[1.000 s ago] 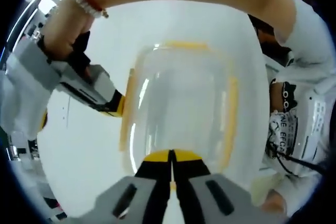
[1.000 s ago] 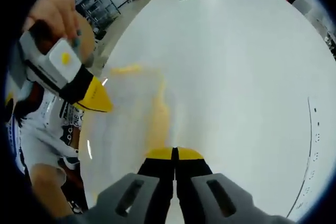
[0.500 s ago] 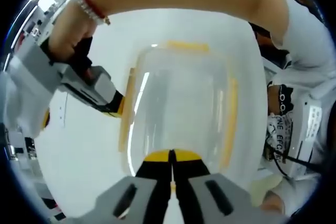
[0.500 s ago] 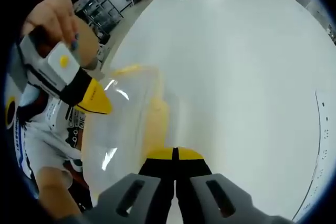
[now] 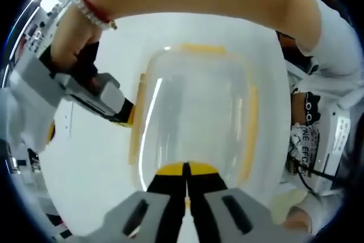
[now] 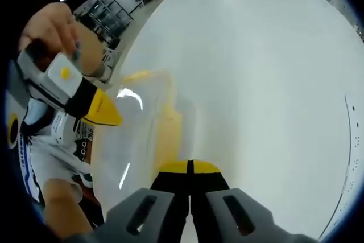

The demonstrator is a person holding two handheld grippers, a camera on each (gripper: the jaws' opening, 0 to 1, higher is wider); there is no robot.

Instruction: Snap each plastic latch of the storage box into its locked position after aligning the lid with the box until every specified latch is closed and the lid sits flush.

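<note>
- On the white desk [image 6: 256, 83] sits the clear box [image 5: 193, 112]; its yellow latches [image 5: 250, 132] blur through glare
- left tongs [image 5: 186, 169] and right tongs [image 6: 189, 168] closed, empty, pressing opposite edges; nothing has shifted

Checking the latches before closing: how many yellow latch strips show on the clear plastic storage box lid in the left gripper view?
3: top edge strip, left edge strip, right edge strip. The shut left gripper may hide a fourth.

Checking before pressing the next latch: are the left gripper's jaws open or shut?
Shut: in the left gripper view, the left gripper has its yellow-tipped jaws meeting with no gap, at the storage box near edge.
</note>
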